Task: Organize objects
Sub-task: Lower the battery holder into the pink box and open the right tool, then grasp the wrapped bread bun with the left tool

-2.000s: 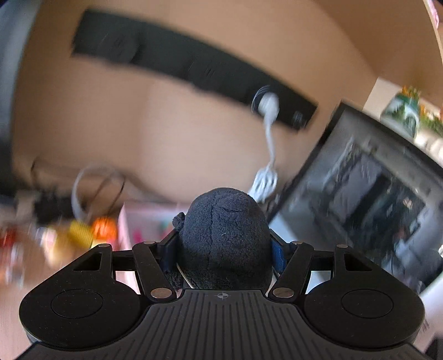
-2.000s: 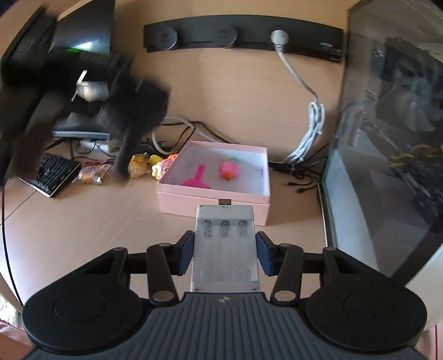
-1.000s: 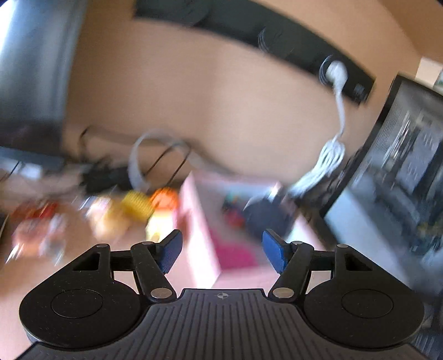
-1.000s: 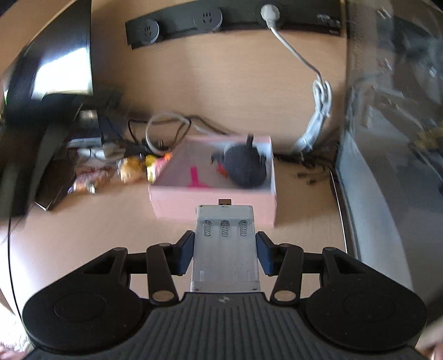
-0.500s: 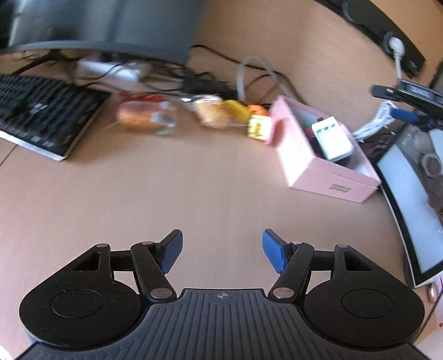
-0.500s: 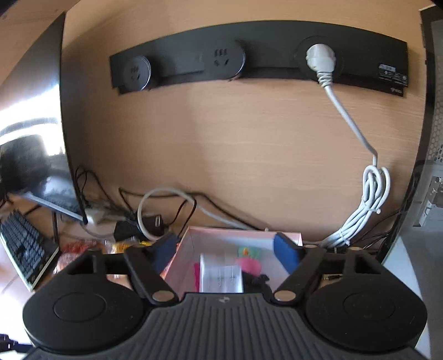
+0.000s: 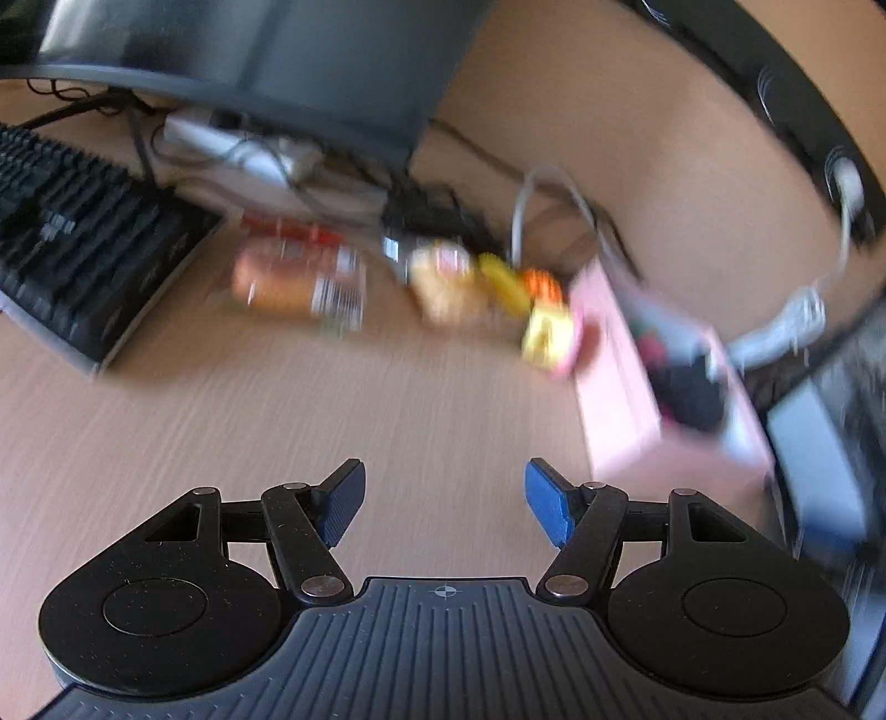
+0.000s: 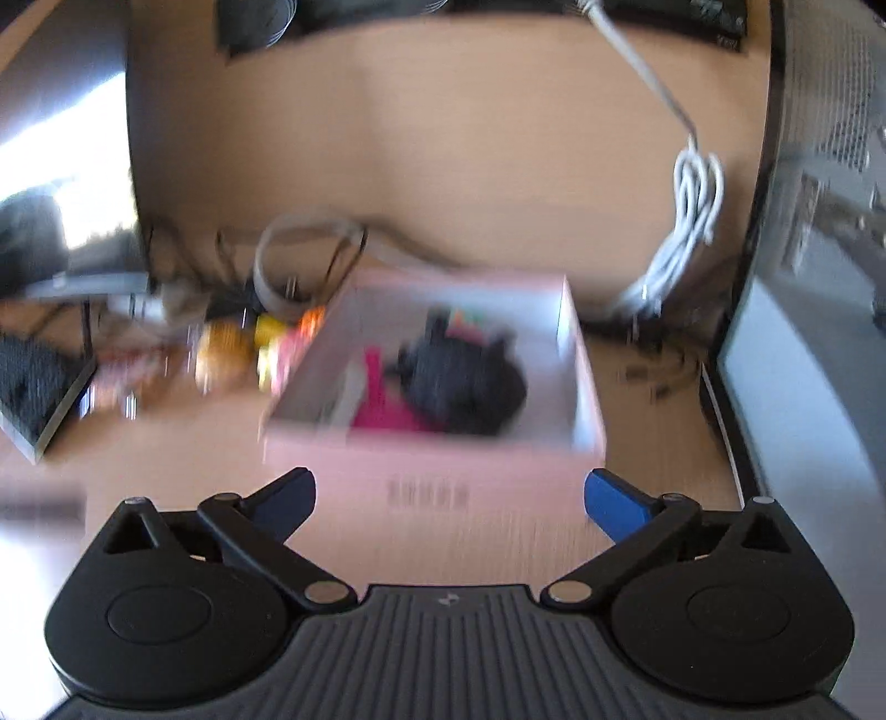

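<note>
**A:** Where's everything sitting?

**B:** The shallow pink cardboard box [image 8: 443, 487] is on the light wood desk [image 7: 277, 432], with a black fuzzy plush toy [image 8: 470, 382] and a magenta plastic piece [image 8: 382, 410] inside (both views are blurry).

**A:** And the claws?

**B:** Left gripper [image 7: 444, 501] is spread wide over bare desk, holding nothing. Right gripper [image 8: 448, 498] is gaping too, empty, just in front of the box. Yellow and orange toys [image 7: 526, 293] lie beside the box.

Office desk, keyboard [image 7: 72, 249], monitor [image 7: 266, 61], wall power strip [image 8: 498, 11], tangled cables [image 7: 443, 210]
</note>
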Motion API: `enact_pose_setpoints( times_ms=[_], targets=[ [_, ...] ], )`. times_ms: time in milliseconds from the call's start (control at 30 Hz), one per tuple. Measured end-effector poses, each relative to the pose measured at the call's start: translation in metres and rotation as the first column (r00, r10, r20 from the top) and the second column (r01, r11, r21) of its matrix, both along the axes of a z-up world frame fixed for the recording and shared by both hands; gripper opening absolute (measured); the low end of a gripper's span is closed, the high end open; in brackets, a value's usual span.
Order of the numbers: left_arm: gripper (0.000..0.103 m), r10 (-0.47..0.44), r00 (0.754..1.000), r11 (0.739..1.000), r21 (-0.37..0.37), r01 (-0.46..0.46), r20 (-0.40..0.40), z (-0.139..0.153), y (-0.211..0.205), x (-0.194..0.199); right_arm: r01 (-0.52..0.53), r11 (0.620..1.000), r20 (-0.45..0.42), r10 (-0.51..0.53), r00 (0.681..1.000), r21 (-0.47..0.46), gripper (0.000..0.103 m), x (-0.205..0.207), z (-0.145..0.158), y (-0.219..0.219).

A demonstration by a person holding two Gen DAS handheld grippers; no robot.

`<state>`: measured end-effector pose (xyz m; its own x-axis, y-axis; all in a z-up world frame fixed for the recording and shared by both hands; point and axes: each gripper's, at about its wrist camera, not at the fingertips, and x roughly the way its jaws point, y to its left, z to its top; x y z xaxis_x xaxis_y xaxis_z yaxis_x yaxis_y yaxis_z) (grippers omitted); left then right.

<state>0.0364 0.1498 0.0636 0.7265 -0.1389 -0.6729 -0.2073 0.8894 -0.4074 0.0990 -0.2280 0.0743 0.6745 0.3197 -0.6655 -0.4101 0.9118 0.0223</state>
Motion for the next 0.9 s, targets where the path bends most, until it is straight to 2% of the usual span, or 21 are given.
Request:
enact_pose_setpoints(
  times_ms=[133,200,267,333,433,600,700,800,900],
  targets=[
    [0.069,0.034,0.998,0.998,0.059,-0.037,0.053,0.010,0.011,0.038,-0.035,0.996,0.006,0.036,0.999,-0.083,0.103,-0.037,-0.016,-0.001],
    [0.069,0.050,0.998,0.999,0.007,-0.051,0.047,0.009,0.017,0.061,-0.056,0.993,0.015,0.057,0.998,-0.104,0.103,-0.052,-0.020,-0.003],
    [0.069,0.080,0.996,0.993,-0.084,-0.078,0.028,0.003,0.019,0.088,-0.058,0.993,-0.009,0.058,0.998,-0.106,0.103,-0.061,-0.025,-0.003],
    [0.069,0.102,0.995,0.989,-0.109,-0.102,-0.006,-0.004,0.017,0.115,-0.049,0.993,-0.038,0.046,0.998,-0.104,0.103,-0.063,-0.031,-0.002],
    [0.069,0.133,0.990,0.988,-0.073,-0.136,-0.044,-0.014,0.012,0.151,-0.038,0.992,-0.062,0.031,0.998,-0.120,0.103,-0.067,-0.037,0.003],
    [0.069,0.118,0.989,0.993,0.017,-0.117,-0.093,-0.034,-0.001,0.190,-0.045,0.991,-0.101,0.032,0.994,-0.128,0.103,-0.074,-0.046,0.001],
    [0.069,0.115,0.991,0.991,0.070,-0.110,-0.073,-0.040,-0.010,0.193,-0.020,0.993,-0.146,0.002,0.989,-0.121,0.103,-0.073,-0.056,-0.003],
    [0.061,0.112,0.992,0.988,0.110,-0.105,-0.061,-0.041,-0.016,0.189,0.003,0.993,-0.169,-0.023,0.985,-0.116,0.103,-0.073,-0.061,-0.007],
    [0.056,0.086,0.993,0.991,0.107,-0.078,-0.080,-0.036,-0.016,0.183,0.015,0.995,-0.192,-0.033,0.981,-0.095,0.103,-0.072,-0.062,-0.010]
  ],
)
